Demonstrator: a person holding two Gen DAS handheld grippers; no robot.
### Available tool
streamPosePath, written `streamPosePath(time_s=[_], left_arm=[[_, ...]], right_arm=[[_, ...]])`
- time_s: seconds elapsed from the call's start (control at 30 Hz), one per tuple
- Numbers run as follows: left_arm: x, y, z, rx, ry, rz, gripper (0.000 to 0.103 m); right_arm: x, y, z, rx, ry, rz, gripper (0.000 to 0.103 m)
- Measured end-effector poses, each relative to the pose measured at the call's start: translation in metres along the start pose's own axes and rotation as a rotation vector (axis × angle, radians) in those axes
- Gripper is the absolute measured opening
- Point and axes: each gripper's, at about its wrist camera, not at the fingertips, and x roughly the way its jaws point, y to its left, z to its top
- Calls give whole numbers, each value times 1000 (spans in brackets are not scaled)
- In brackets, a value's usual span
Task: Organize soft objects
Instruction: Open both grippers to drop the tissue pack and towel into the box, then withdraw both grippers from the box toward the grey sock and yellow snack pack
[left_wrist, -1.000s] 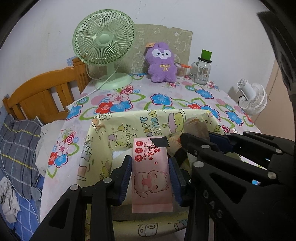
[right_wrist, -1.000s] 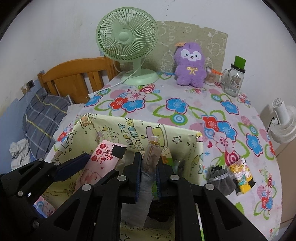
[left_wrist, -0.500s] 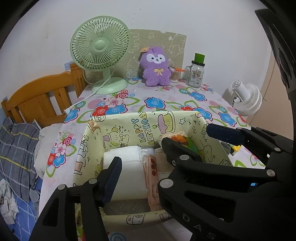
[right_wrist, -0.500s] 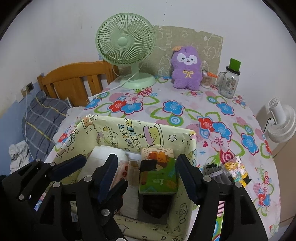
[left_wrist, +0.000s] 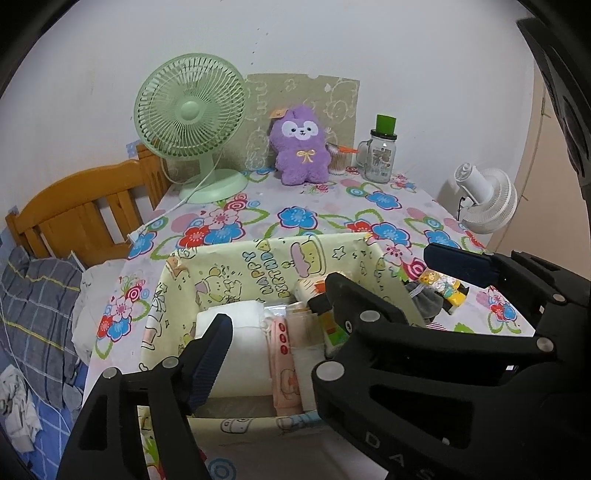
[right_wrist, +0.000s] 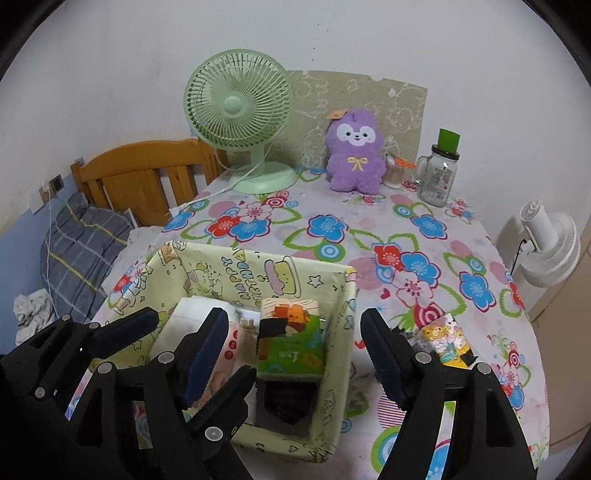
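The box (right_wrist: 334, 354), pale yellow with cartoon print, sits on the flowered surface (right_wrist: 424, 236) near its front edge, and holds the soft things packed side by side. At its left end lies a white folded cloth (left_wrist: 243, 350); next to that stands a pink tissue pack (left_wrist: 282, 365) on its edge, then a beige pack (right_wrist: 246, 338), and at the right end a green tissue pack (right_wrist: 290, 345) with an orange top, over something dark below it.

The left tongs (left_wrist: 273, 314) hang over the box, spread wide and holding nothing; one finger is above the white cloth, the other above the green pack's end. The right tongs (right_wrist: 291, 343) are also spread wide and empty, with the left finger above the pink pack and the right finger outside the box's right wall.

On the surface just right of the box lie a grey cloth (left_wrist: 428, 301) and a yellow cartoon pack (right_wrist: 445, 341), touching each other.

At the far edge stand a green fan (right_wrist: 240, 110), a purple plush (right_wrist: 354, 147) and a glass jar (right_wrist: 437, 173) with a green lid. A wooden bed (right_wrist: 147, 177) is to the left, and a white fan (right_wrist: 550, 243) to the right.
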Motion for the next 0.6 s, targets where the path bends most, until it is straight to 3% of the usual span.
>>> streamPosePath(time_s=[0.6], left_arm=[[-17, -34, 5, 27, -39, 14, 87]], right_arm=[[-32, -30, -4, 20, -53, -33, 84]])
